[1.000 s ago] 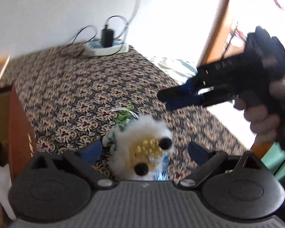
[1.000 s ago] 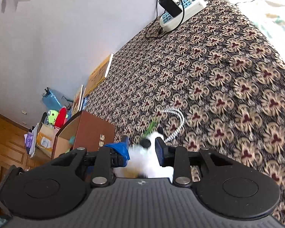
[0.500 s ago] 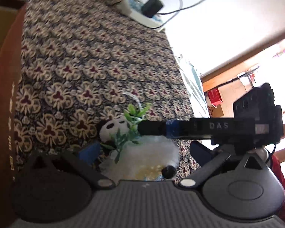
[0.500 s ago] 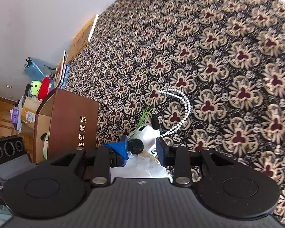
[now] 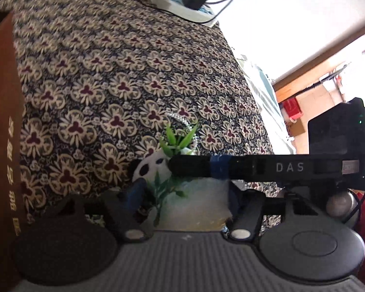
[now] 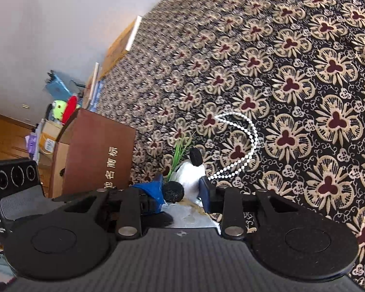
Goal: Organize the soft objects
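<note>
A brown box [image 6: 95, 155] stands close on the left of the panda toy [image 6: 187, 177] and the right gripper [image 5: 189, 169] crosses it from the right, while the patterned bed cover [image 5: 124, 73] beyond lies open as far as the power strip [image 5: 182, 4] at its far edge.

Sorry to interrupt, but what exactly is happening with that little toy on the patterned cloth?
A person is working a small panda plush with both tools on the floral cloth. The right hand-held gripper is clamped on it. The left hand-held gripper has just been closing around its body. The brown box stands close beside it.
</note>
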`<state>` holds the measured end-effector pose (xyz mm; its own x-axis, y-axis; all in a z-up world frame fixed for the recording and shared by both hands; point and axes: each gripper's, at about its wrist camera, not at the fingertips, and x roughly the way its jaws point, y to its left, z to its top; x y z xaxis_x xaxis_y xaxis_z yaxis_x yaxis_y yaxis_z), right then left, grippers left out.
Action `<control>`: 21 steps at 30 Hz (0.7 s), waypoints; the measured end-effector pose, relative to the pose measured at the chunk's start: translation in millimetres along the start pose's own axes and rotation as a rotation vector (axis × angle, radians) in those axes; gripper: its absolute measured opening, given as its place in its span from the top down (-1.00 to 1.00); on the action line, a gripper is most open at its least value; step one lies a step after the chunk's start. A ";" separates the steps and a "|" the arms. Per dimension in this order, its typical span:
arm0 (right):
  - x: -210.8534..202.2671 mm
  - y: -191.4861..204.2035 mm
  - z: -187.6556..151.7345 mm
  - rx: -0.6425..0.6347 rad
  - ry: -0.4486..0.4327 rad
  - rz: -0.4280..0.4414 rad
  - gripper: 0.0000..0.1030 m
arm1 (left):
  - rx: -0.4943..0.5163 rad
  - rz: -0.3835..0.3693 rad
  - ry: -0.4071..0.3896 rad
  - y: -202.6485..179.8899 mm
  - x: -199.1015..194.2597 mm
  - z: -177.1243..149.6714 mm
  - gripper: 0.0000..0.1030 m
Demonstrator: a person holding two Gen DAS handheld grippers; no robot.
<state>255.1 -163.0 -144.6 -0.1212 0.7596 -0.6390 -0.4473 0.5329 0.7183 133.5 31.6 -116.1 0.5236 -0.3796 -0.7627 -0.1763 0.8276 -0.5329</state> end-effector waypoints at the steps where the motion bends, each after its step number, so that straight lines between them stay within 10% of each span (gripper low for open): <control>1: 0.2 0.4 -2.2 -0.003 -0.010 0.010 0.75 | 0.025 0.014 -0.002 -4.3 -0.3 -0.7 -0.21; 21: -29.7 10.6 -32.8 -0.032 -0.214 0.073 0.87 | 0.184 0.119 -0.030 -45.3 -16.5 -6.3 -0.01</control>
<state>224.9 -192.2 -127.0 0.0355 0.8592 -0.5104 -0.4725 0.4645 0.7490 127.6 -2.3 -81.7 0.5330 -0.2651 -0.8035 -0.0847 0.9282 -0.3624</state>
